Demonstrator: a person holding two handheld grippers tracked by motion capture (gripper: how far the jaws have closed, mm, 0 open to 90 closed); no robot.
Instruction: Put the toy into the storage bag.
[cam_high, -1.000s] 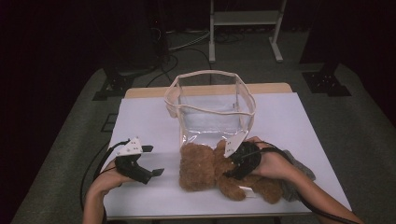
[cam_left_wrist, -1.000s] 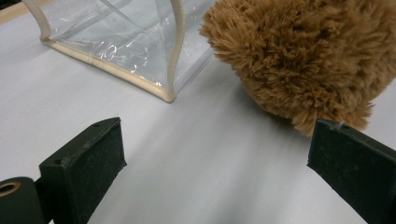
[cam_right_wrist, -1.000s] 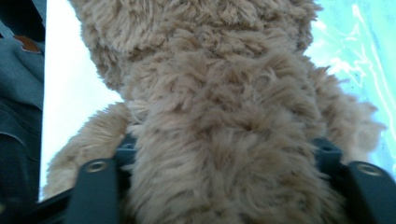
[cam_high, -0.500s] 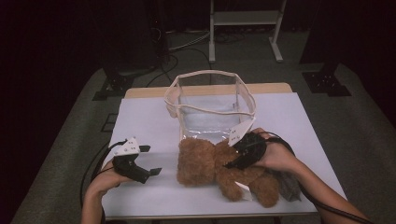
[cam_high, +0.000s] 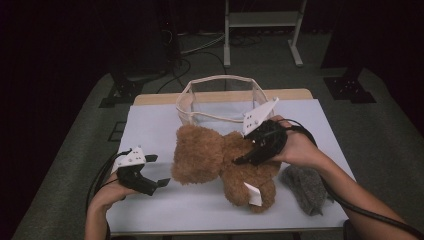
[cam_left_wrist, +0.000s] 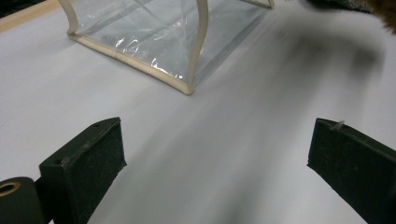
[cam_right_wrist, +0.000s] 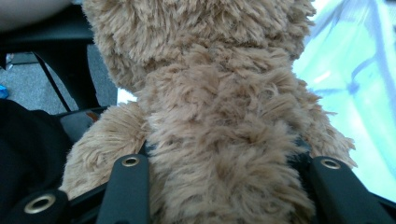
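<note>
A brown teddy bear (cam_high: 207, 155) hangs tilted just above the white table (cam_high: 150, 130), a white tag (cam_high: 253, 194) at its lower leg. My right gripper (cam_high: 246, 159) is shut on the bear's body from the right. Its jaws have just been closing, and in the right gripper view the fur (cam_right_wrist: 210, 116) bulges between them at my right gripper (cam_right_wrist: 229, 186). My left gripper (cam_high: 159, 170) rests low at the table's left, open, apart from the bear. In the left gripper view my left gripper (cam_left_wrist: 217, 163) has bare table between its pads.
A clear bag with cream trim (cam_high: 185, 107) stands open behind the bear; its near corner (cam_left_wrist: 187, 86) is ahead of the left gripper. A grey cloth (cam_high: 305, 187) lies at the front right. Dark floor and stand legs surround the table.
The right gripper has risen with the bear, which has come up off the table and nearer the bag. The left gripper has stayed in place.
</note>
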